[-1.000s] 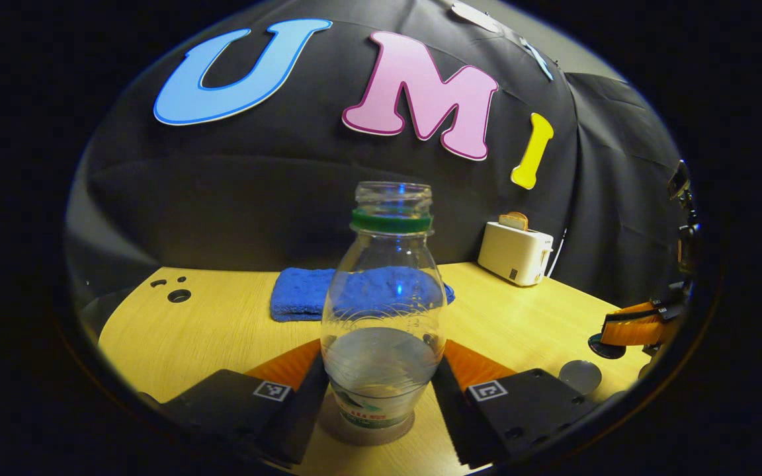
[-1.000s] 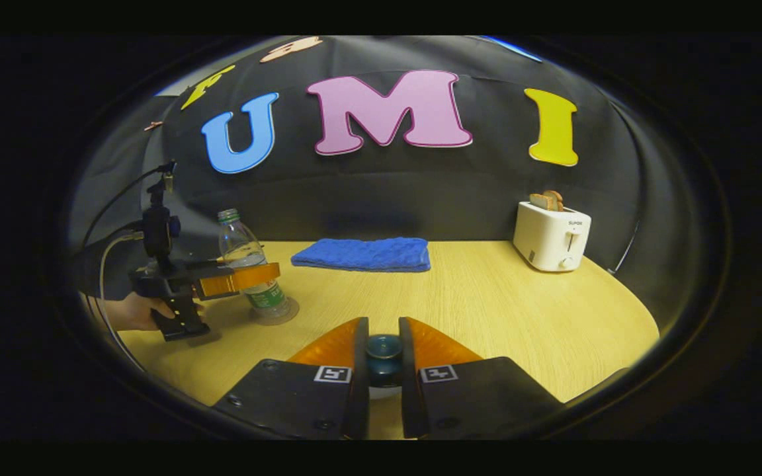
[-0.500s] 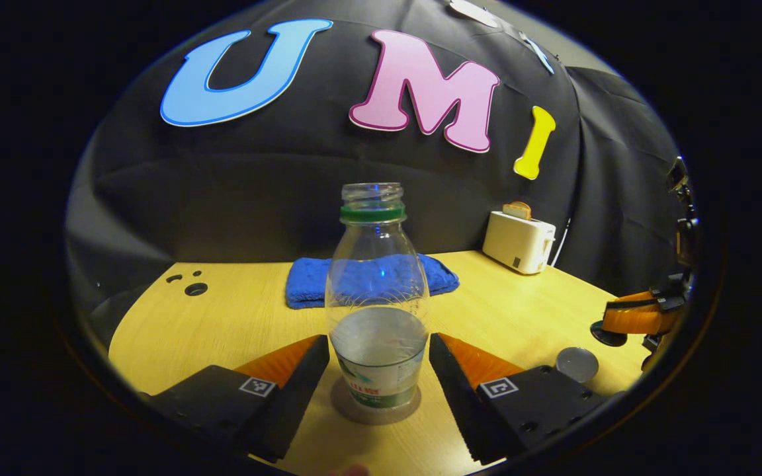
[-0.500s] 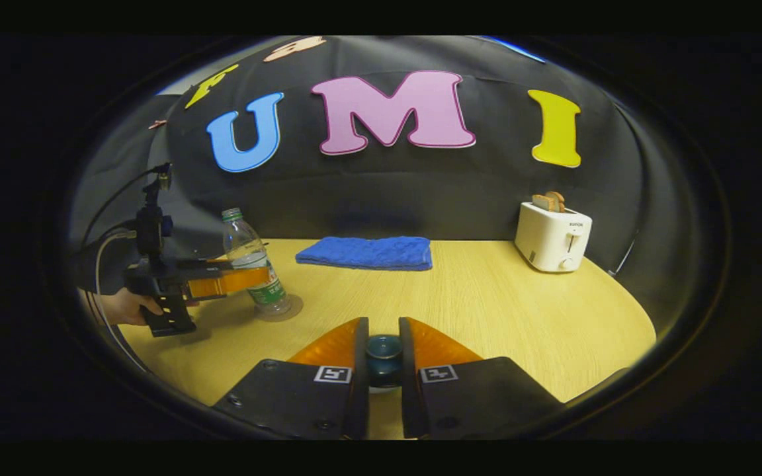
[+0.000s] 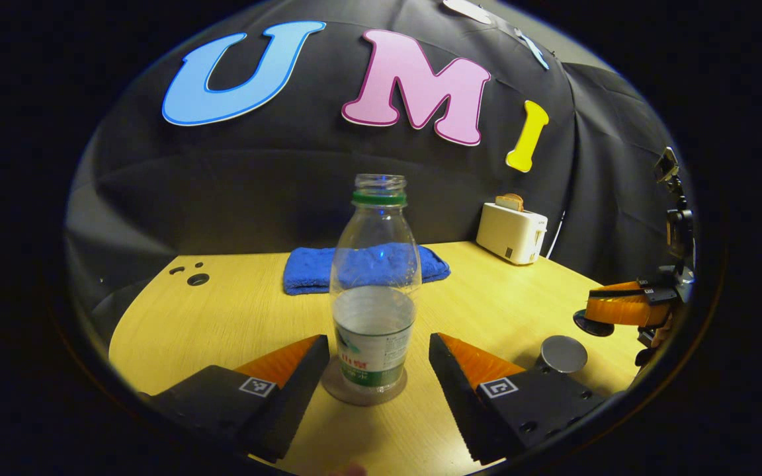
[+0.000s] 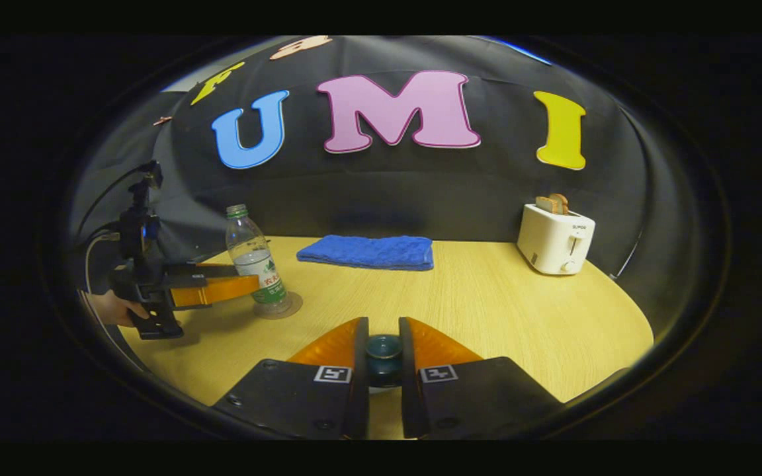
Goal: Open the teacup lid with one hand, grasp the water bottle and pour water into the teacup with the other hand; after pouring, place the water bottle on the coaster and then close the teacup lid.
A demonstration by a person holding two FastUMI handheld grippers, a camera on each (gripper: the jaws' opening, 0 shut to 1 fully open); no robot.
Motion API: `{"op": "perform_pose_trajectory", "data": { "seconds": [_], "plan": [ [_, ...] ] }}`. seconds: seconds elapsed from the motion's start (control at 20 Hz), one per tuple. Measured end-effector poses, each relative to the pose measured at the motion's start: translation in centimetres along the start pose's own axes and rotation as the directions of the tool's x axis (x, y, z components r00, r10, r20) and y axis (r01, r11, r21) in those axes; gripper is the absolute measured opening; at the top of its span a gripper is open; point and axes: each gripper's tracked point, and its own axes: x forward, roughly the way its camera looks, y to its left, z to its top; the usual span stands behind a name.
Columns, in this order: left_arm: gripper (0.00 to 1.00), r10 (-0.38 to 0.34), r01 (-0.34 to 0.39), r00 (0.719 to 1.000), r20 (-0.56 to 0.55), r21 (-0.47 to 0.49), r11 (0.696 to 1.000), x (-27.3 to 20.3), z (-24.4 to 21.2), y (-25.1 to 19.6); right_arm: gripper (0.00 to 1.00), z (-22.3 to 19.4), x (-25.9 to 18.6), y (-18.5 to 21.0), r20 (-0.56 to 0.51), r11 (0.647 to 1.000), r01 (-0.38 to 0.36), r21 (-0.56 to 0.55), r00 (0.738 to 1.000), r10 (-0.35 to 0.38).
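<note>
Water bottle (image 5: 374,291) stands upright on round coaster (image 5: 363,391), long axis vertical, open neck pointing straight up, no cap; green ring just below the mouth. Roughly a third full of water, label band round lower body. In right gripper view same bottle (image 6: 255,263) upright on coaster (image 6: 278,307), left part of wooden table (image 6: 487,311).

Left gripper (image 5: 376,347): jaws wide apart, one finger each side of bottle base, clear gap both sides, touching nothing. Tips sit level w/ coaster, just short of bottle. From right gripper view, left gripper (image 6: 249,285) is held by a hand (image 6: 115,309), fingers lying horizontal, tips next to bottle's lower body; contact can't be judged from there.

Right gripper (image 6: 383,350): jaws nearly closed, both fingers pressed on dark teal knob of teacup lid (image 6: 383,352). Lid in grip; in left gripper view, right gripper (image 5: 602,312) holds lid (image 5: 591,324) as a dark disc under its fingers, above table near right edge. Teacup (image 5: 562,354) stands just beside it, open, grey inside showing.

Bkgd: blue towel (image 5: 364,268) folded flat behind bottle; white toaster (image 5: 510,232) w/ bread slice in slot, far right of table by the wall.
</note>
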Motion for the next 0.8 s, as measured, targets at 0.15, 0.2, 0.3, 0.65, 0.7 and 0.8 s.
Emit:
{"op": "perform_pose_trajectory", "data": {
  "seconds": [0.15, 0.2, 0.3, 0.65, 0.7, 0.8],
  "plan": [
    [0.96, 0.028, -0.028, 1.000, -0.015, 0.006, 1.000, -2.1, -1.0, 0.6, 0.23, -0.4, 0.8, 0.5, 0.010, 1.000, -0.014, -0.003, 1.000, 0.014],
    [0.96, 0.039, -0.039, 0.999, -0.020, -0.005, 0.999, -2.8, -1.3, 0.8, 0.23, -0.7, 1.2, 0.7, 0.011, 1.000, -0.020, -0.008, 1.000, 0.020],
    [0.96, 0.061, -0.061, 0.998, -0.021, -0.032, 0.998, -4.7, -1.8, 1.1, 0.23, -1.6, 1.8, 1.1, 0.013, 0.999, -0.029, -0.023, 0.999, 0.029],
    [0.96, 0.133, -0.135, 0.991, -0.032, -0.111, 0.985, -10.1, -2.1, 2.1, 0.23, -5.0, 2.1, 1.7, -0.016, 0.998, -0.040, -0.042, 0.999, 0.039],
    [0.96, 0.133, -0.136, 0.991, -0.031, -0.124, 0.983, -10.4, -2.1, 1.9, 0.29, -4.8, 2.1, 1.7, -0.004, 0.998, -0.039, -0.047, 0.999, 0.039],
    [0.96, 0.134, -0.137, 0.990, -0.031, -0.142, 0.980, -10.7, -1.9, 1.6, 0.27, -4.8, 2.2, 1.7, -0.002, 0.998, -0.042, -0.053, 0.999, 0.042]
  ]
}}
